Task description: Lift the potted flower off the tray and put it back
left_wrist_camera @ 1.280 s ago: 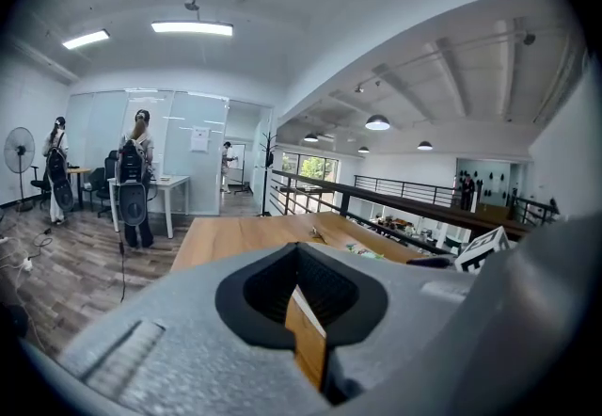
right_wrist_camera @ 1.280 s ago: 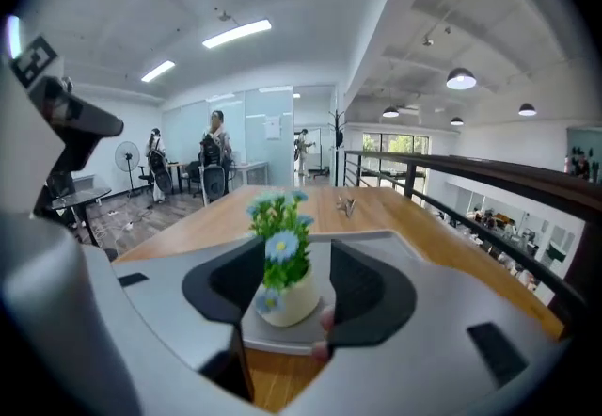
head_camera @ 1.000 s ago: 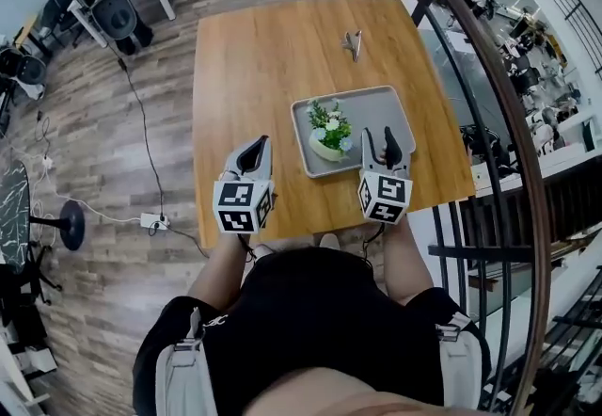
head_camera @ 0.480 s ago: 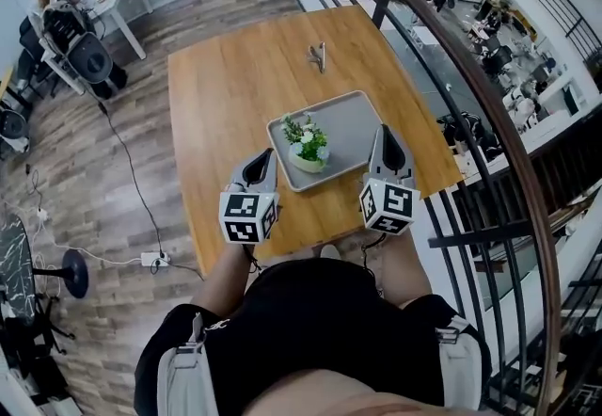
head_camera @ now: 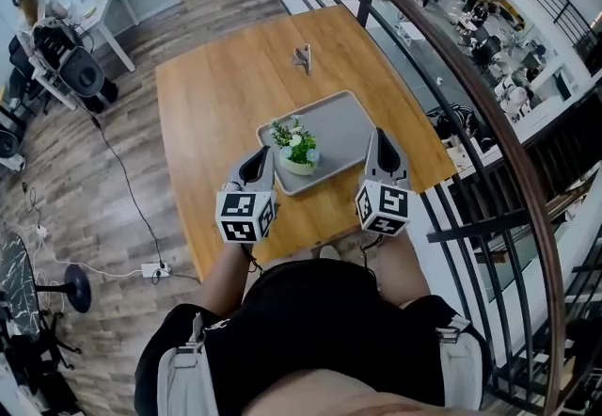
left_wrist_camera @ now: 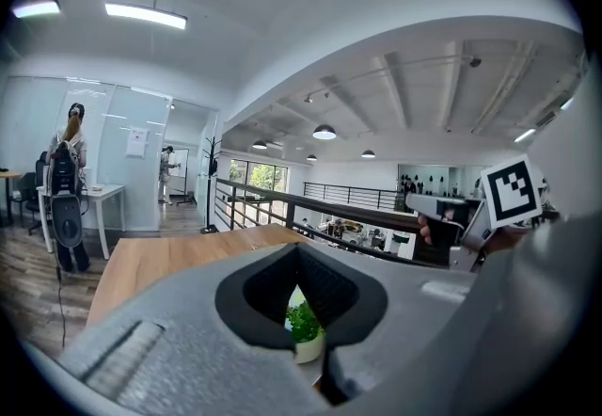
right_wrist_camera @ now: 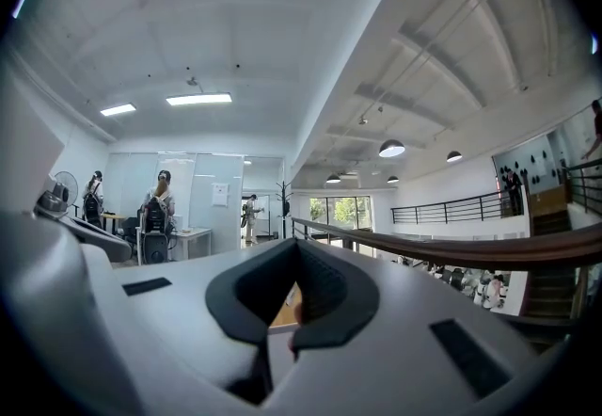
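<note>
The potted flower (head_camera: 294, 147), green leaves and white blooms in a pale pot, stands on the near left part of the grey tray (head_camera: 340, 119) on the wooden table (head_camera: 212, 94). My left gripper (head_camera: 259, 153) hovers shut just left of the pot, apart from it. In the left gripper view, the flower (left_wrist_camera: 303, 324) shows through the gap behind the closed tips of the left gripper (left_wrist_camera: 299, 252). My right gripper (head_camera: 380, 135) hovers shut and empty over the tray's right edge. The right gripper (right_wrist_camera: 299, 248) looks level across the room.
A small metal tool (head_camera: 301, 56) lies at the table's far side. A curved dark railing (head_camera: 489, 113) runs close along the table's right. A desk and a seated person (head_camera: 42, 24) are far left. A cable and power strip (head_camera: 150, 268) lie on the floor.
The right gripper's jaws, apart a second ago, are now shut with nothing in them. Both grippers have risen a little and stand beside the tray.
</note>
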`<state>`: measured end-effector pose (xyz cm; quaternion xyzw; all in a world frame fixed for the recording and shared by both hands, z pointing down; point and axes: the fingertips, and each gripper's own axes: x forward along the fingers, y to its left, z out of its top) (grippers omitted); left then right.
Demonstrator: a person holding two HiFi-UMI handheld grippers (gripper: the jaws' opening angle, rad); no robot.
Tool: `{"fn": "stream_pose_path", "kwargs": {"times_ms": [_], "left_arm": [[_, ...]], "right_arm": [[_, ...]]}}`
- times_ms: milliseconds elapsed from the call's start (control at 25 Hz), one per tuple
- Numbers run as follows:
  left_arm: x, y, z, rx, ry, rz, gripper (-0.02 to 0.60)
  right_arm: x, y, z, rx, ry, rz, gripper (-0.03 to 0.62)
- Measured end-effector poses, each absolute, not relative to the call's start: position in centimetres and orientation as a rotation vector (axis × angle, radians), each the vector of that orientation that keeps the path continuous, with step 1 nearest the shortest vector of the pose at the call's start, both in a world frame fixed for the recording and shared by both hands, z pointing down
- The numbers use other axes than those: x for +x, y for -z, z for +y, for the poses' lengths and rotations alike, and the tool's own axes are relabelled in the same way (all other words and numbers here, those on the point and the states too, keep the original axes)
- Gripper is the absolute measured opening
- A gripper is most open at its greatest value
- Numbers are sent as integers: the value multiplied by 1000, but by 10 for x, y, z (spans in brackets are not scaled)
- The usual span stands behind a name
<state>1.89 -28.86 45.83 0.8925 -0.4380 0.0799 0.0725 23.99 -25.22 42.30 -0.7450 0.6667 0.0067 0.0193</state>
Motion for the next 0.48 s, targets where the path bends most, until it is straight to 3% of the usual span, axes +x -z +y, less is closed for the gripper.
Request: {"fn": "stream_pose_path", "kwargs": {"times_ms": [480], "left_arm": [[25,-458,-291,2676,-250,-1334,12]], "right_arm": [[246,-430,-257,-2288,10,2083,-5]]}}
